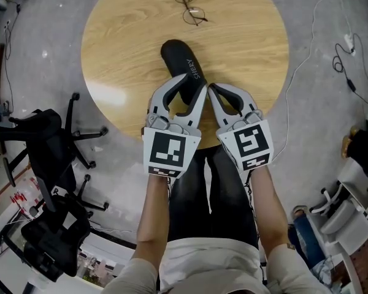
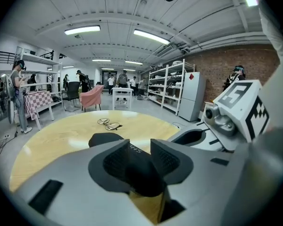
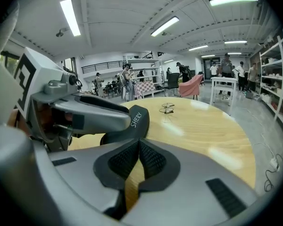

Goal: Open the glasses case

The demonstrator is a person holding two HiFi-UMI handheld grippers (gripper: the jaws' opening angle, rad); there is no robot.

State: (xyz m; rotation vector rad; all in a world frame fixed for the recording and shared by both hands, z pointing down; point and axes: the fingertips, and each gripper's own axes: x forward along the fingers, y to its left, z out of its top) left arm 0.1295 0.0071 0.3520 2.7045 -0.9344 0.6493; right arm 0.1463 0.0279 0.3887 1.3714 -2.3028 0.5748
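So, left gripper jaws sit parted around the near end of the glasses case on the desk; right gripper jaws clenched, empty.

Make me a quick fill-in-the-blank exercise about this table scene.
The left gripper has its open jaws either side of the ___.
The right gripper has its jaws pressed ___, with nothing between them.
Beyond the case on the table lie the ___.
Missing words: case; together; glasses.
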